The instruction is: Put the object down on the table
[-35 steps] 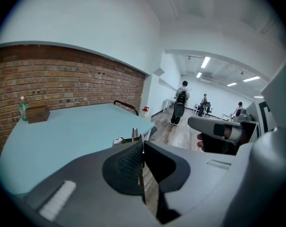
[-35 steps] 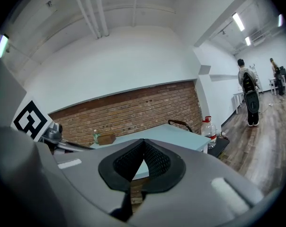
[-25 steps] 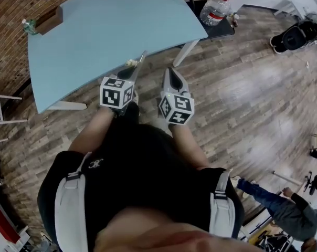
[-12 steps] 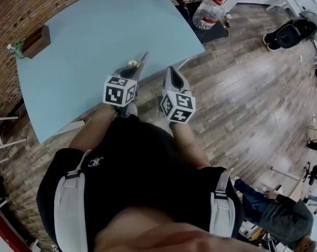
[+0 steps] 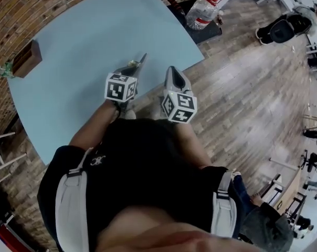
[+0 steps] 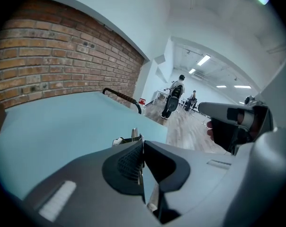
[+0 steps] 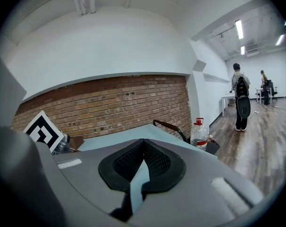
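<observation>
Moved since a second ago: left claw [image 5: 136,66] has advanced from the near edge to over the light-blue desk [image 5: 85,46].

Left claw: closed on a thin metal object [image 6: 135,133], tip protruding past the pads, held above the desk, not yet down.

Right claw [image 5: 171,73]: closed, empty, at the near edge.

Hazard: released high, the object may bounce or slide off the near edge; the right claw just beside could knock it.
</observation>
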A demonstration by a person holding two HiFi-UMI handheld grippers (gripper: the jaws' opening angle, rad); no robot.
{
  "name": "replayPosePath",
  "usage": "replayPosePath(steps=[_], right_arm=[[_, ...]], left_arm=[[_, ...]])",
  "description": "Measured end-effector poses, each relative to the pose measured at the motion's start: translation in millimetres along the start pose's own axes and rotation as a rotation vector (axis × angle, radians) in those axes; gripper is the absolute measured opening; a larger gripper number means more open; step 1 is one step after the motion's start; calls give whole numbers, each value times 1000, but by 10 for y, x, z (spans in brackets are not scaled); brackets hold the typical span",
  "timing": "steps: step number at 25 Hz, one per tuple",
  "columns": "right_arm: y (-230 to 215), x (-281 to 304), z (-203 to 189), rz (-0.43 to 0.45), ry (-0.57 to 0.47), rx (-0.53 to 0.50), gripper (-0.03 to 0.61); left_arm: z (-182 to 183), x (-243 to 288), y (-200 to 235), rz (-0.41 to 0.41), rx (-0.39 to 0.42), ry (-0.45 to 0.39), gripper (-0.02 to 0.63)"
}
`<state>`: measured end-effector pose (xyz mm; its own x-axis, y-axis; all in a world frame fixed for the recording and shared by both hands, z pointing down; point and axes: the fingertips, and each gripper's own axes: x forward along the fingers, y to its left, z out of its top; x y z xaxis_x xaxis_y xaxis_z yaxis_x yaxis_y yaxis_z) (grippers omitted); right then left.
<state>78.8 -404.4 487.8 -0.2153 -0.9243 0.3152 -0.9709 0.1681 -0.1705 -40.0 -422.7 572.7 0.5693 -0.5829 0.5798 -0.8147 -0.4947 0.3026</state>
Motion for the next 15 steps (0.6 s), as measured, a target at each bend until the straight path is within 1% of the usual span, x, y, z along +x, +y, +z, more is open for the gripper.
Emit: replayPosePath(steps=[6, 10, 13, 15], right_arm=[[-113, 130, 80, -2, 9, -11, 14], [-220, 166, 84, 4, 24, -27, 14], [-349, 148, 48, -3, 34, -19, 14], [-426, 131, 48, -6, 32, -13, 14]], left_arm=[[-85, 306, -31, -37, -27, 45, 9], [-80, 523, -25, -41, -45, 55, 9], [-153, 689, -6, -42, -87, 66, 9], [-252, 804, 10, -40, -118, 88, 9]])
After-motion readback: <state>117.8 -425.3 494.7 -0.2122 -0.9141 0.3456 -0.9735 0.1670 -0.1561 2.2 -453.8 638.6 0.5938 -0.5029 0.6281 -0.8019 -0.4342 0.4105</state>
